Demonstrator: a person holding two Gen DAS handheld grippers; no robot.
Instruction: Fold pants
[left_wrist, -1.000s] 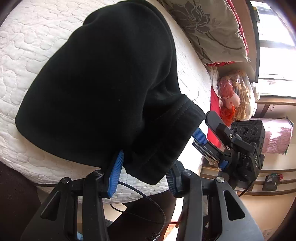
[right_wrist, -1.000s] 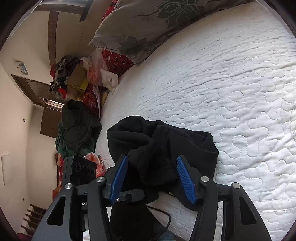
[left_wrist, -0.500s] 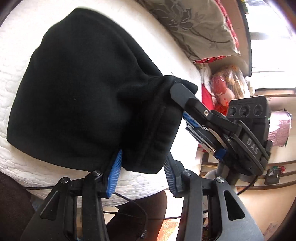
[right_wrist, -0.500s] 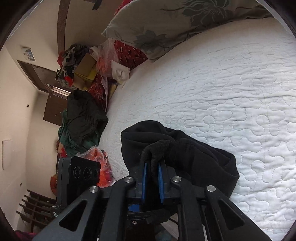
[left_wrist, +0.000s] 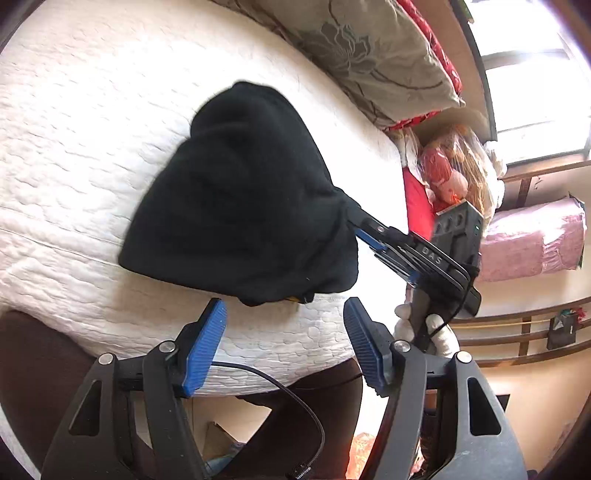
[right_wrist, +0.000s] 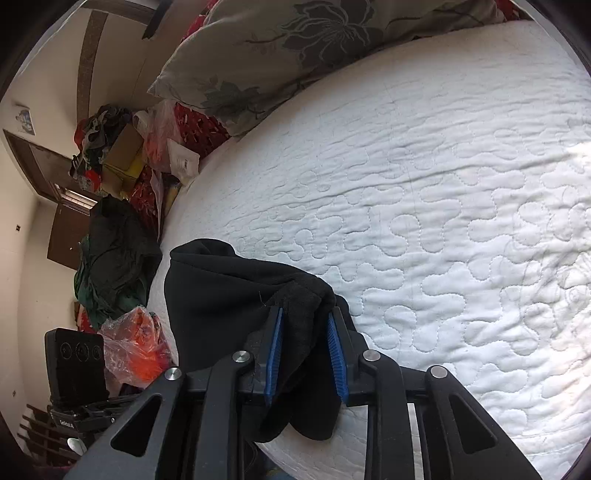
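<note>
Right wrist view: I see floral pillow (right_wrist: 295, 48) behind, pants (right_wrist: 236, 295) bunched at bed (right_wrist: 443, 184) edge. Right hand-held gripper (right_wrist: 304, 354) pinches their fabric; left hand-held gripper (left_wrist: 284, 343) gapes, touching nothing.

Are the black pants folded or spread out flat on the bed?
Folded: the black fleece pants lie as a compact bundle on the white quilted bed, one edge pinched by the right gripper.

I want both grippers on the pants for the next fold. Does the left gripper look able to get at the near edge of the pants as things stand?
Probably yes. The left gripper is open and aimed at the near edge of the pants, with only bare bed between. The right gripper grips the other side, out of its path.
</note>
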